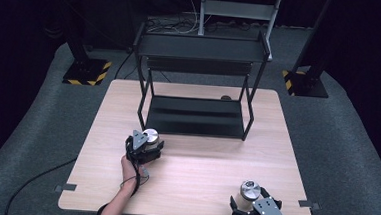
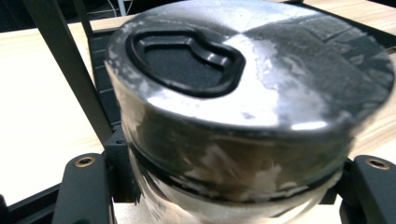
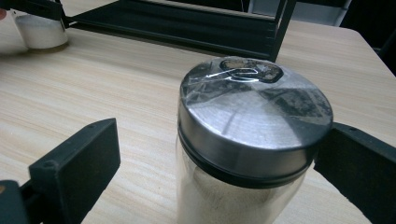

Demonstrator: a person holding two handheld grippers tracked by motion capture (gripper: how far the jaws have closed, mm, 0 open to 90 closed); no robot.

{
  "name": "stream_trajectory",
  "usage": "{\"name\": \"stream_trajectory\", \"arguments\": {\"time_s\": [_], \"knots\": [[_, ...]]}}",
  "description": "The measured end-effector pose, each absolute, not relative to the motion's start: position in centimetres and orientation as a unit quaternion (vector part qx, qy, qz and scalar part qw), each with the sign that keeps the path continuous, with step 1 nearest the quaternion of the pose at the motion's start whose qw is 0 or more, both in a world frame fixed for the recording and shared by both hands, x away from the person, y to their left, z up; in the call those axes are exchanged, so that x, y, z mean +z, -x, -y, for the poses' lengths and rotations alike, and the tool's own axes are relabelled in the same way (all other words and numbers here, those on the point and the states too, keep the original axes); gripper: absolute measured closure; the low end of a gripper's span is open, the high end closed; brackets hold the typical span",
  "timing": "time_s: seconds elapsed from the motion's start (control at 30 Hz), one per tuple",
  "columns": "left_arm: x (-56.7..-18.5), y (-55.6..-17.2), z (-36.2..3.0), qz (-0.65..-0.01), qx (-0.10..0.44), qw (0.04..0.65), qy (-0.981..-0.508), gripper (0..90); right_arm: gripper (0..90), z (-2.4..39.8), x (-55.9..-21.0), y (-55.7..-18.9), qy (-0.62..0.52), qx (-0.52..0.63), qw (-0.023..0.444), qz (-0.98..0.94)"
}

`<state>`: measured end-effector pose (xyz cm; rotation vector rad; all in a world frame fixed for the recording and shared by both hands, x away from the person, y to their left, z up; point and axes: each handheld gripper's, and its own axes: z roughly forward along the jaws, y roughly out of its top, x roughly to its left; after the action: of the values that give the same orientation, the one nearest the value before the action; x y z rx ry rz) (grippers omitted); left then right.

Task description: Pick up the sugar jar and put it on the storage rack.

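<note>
Operator: Status of the left gripper [image 1: 148,146]?

Technician: Forearm enters from the bottom edge of the high view and angles up toward the rack. Left gripper is clamped on the left jar [image 2: 243,116], with a black jaw on each side of its body just below the lid. This jar sits on the counter [image 1: 199,178] near the front left leg of the black metal rack [image 1: 198,78].

Operator: Status of the right gripper [image 1: 252,209]?

Technician: It rests at the near edge of the counter, right of centre. Its jaws stand apart around the right jar [image 3: 252,140]: one jaw is clear of the glass with a visible gap, the other sits just beside the lid; contact there cannot be confirmed.

Operator: Contents?

Technician: Right jar holds a pale, fine-grained powder, seen through the clear wall. Left jar contents cannot be read at this range.

Operator: Construction?

Technician: Both jars are cylindrical, with clear bodies and brushed, reflective metal lids, each with a dark recessed insert on top. Counter surface is light wood grain. Rack is matte black, two-tiered, with thin square legs.
</note>
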<state>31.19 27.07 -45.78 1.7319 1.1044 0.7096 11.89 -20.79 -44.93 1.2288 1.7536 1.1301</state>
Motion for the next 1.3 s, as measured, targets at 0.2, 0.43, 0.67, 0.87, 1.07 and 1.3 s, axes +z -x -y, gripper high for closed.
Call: {"name": "stream_trajectory", "arguments": {"time_s": [0.2,0.43,0.67,0.87,1.07,1.3], "knots": [[-44.7,-31.4,-27.5,-0.445,0.285,0.475,-0.703,30.3,0.0,20.9,-44.9,-11.9,-0.477,0.435,0.354,-0.676],[-43.0,-31.7,-27.3,-0.432,0.289,0.475,-0.710,30.3,0.0,20.9,-45.0,-11.9,-0.477,0.436,0.351,-0.677],[-41.6,-32.2,-27.3,-0.421,0.296,0.477,-0.713,30.3,0.0,20.9,-45.0,-12.0,-0.475,0.435,0.350,-0.679],[-40.1,-32.8,-27.4,-0.414,0.297,0.480,-0.714,30.3,0.0,20.9,-44.9,-11.9,-0.477,0.435,0.351,-0.678],[-38.8,-33.2,-27.5,-0.407,0.301,0.486,-0.713,30.2,0.0,20.9,-44.8,-11.9,-0.477,0.435,0.350,-0.679],[-37.4,-34.0,-27.3,-0.398,0.304,0.486,-0.716,30.3,0.0,20.9,-44.8,-11.9,-0.477,0.435,0.349,-0.679]]}}
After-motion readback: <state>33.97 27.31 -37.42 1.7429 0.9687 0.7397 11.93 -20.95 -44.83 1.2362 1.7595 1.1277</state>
